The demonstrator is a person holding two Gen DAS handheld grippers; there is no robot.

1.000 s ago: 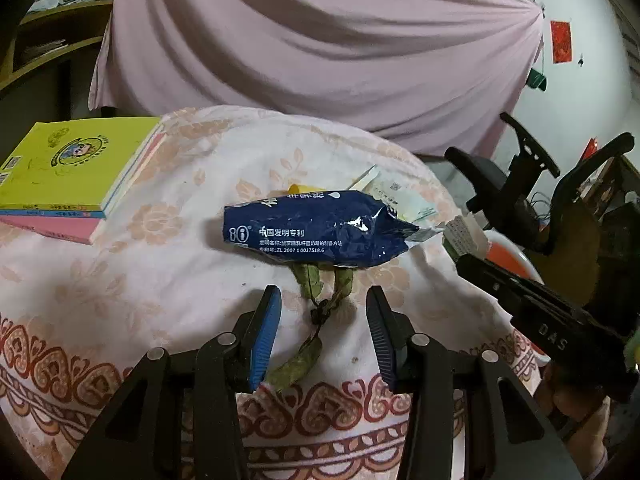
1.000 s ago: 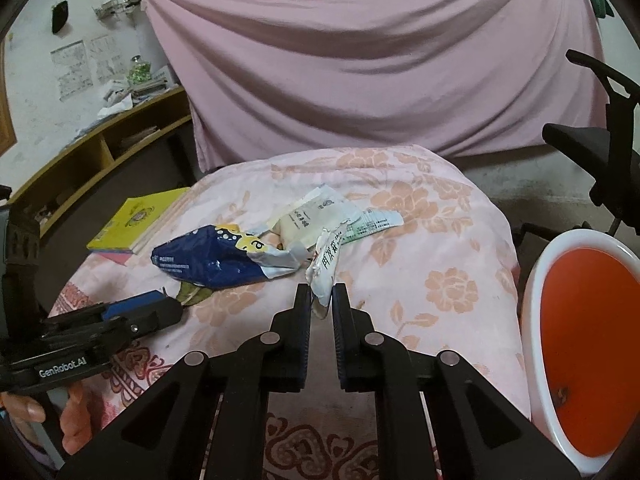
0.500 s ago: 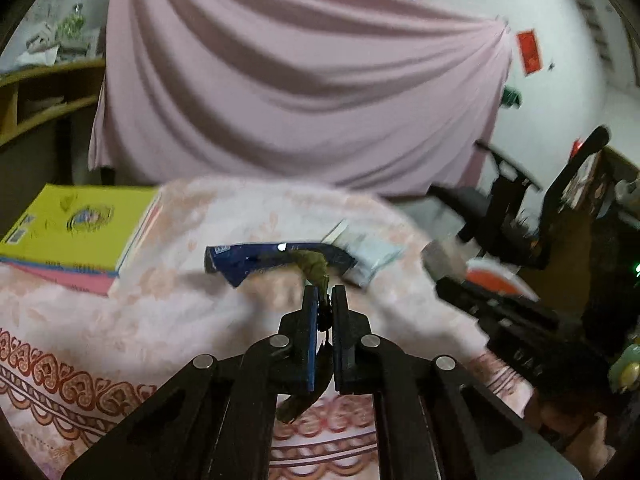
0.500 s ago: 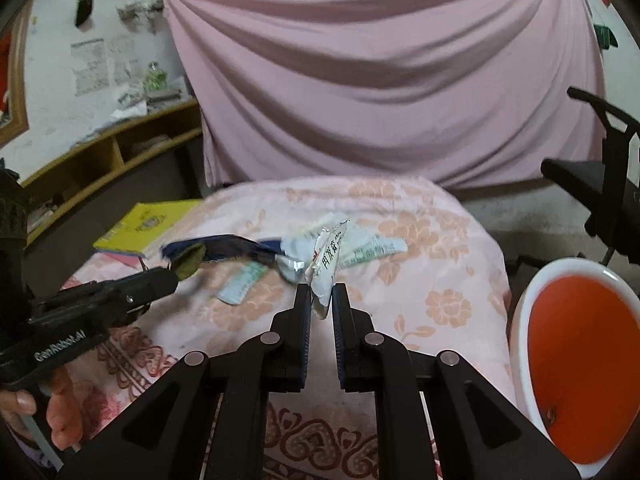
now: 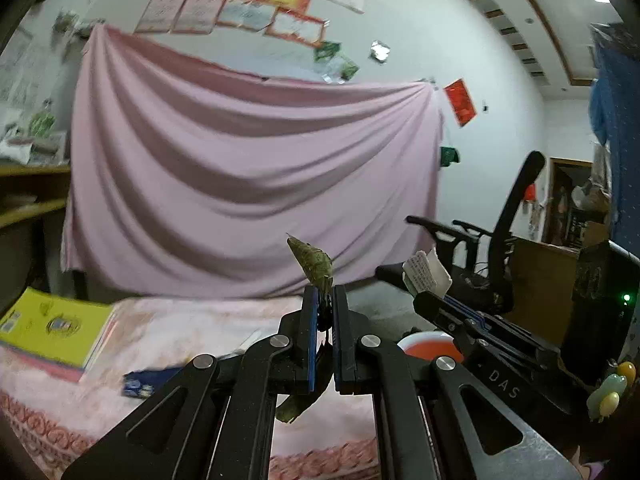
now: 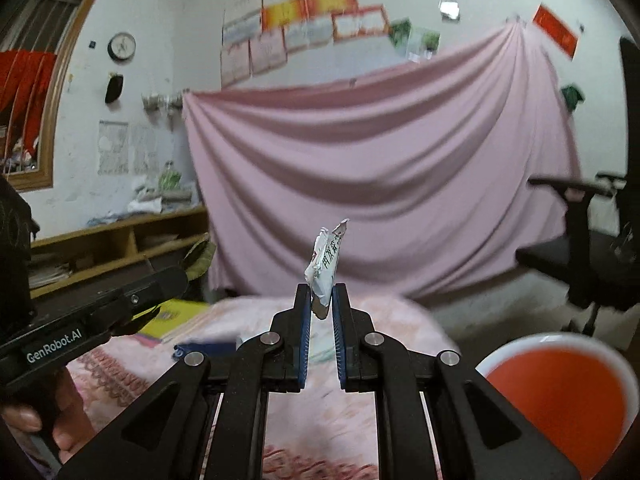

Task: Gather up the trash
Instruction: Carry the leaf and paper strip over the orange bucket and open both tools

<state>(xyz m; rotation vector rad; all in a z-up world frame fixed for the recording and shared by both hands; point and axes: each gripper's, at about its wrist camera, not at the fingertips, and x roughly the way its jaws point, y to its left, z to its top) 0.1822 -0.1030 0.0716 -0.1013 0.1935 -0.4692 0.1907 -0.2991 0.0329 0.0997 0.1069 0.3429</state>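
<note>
Dried green leaf point(image 5: 314, 266) upright, crumpled white wrapper point(image 6: 326, 268) upright, blue packet point(image 5: 150, 380) lying flat

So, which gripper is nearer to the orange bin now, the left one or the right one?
The right. The right gripper, shut on a white wrapper, has the orange bin just lower right. The left gripper, holding a dried leaf, is beyond it, over the table.
</note>
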